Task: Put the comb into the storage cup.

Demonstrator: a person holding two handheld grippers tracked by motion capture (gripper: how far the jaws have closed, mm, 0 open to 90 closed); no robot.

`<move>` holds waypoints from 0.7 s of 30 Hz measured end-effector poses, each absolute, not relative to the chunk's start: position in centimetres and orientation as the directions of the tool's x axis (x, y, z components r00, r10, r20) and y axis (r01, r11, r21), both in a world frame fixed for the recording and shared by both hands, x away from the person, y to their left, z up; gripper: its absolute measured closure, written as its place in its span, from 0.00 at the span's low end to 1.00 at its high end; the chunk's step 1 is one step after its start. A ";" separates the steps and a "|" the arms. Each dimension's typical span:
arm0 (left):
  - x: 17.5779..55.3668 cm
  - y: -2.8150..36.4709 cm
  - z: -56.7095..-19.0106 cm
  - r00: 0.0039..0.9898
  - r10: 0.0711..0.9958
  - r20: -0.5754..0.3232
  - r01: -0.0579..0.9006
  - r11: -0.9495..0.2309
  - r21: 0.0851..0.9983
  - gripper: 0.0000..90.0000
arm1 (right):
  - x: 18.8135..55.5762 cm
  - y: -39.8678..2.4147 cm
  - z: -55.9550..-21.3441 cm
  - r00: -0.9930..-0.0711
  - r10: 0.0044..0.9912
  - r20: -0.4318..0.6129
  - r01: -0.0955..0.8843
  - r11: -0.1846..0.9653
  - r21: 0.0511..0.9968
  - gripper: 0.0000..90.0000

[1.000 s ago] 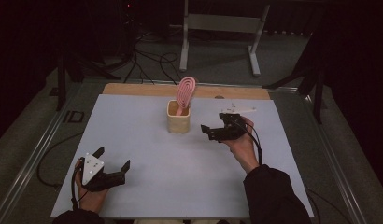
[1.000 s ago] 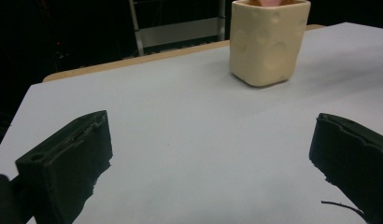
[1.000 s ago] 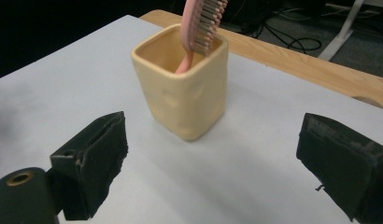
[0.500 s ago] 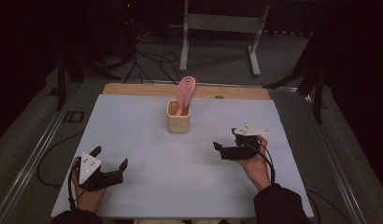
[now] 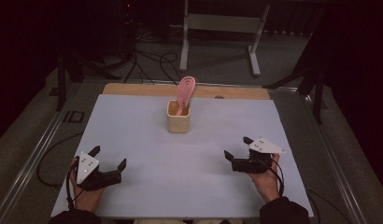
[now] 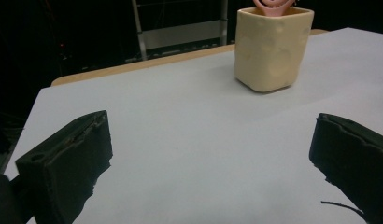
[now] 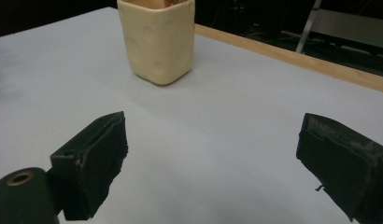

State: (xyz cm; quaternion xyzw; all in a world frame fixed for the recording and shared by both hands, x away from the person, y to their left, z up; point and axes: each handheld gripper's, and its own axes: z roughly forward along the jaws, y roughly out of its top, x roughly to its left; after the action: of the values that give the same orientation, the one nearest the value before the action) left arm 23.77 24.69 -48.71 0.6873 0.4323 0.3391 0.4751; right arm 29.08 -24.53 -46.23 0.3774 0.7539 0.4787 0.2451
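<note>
The cream cup (image 5: 178, 117) is standing upright toward the far middle of the pale table (image 5: 133, 121), with a pink looped utensil (image 5: 185, 92) leaning out of its mouth. The high view is showing the whole of that utensil — its ribbed oval head rising above the rim — while the left gripper view is catching just a pink sliver (image 6: 273, 4) at its top edge above the cup (image 6: 270, 49), and the right gripper view is cutting the cup (image 7: 158, 39) off at the rim.

The left gripper (image 5: 107, 157) is resting low at the near left of the table, its jaws spread wide and holding nothing; bare table is lying between them in its own view. The right gripper (image 5: 236, 147) is sitting at the near right, jaws likewise wide apart and empty. Both are well apart from the cup, each pointing roughly toward it.

The gripper views are bringing out the cup's dimpled, uneven walls — a detail too small to tell from above. The high view alone is giving the wooden strip (image 5: 133, 88) along the table's far edge in full, and the white stand (image 5: 222, 28) on the dark floor beyond.
</note>
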 end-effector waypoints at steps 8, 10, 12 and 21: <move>23.8 25.1 -48.7 0.403 0.914 0.043 0.272 -0.165 0.948 0.00 | 28.0 -26.0 -47.5 -0.578 0.816 0.016 0.315 0.205 0.927 0.10; 23.8 25.3 -48.7 0.402 0.915 0.040 0.274 -0.161 0.948 0.00 | 27.6 -26.2 -47.9 -0.573 0.820 0.013 0.310 0.202 0.929 0.10; 23.7 25.3 -48.7 0.403 0.914 0.039 0.272 -0.161 0.949 0.00 | 27.3 -26.5 -48.1 -0.565 0.825 0.009 0.304 0.198 0.932 0.10; 24.0 25.4 -49.0 0.406 0.913 0.041 0.286 -0.169 0.943 0.00 | 25.8 -28.2 -48.7 -0.525 0.851 0.006 0.275 0.163 0.948 0.10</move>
State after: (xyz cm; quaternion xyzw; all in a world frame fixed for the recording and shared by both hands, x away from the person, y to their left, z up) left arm 24.04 25.37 -49.00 0.6900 0.4344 0.3292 0.4763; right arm 25.77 -28.19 -48.74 0.3973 0.7084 0.5107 0.2820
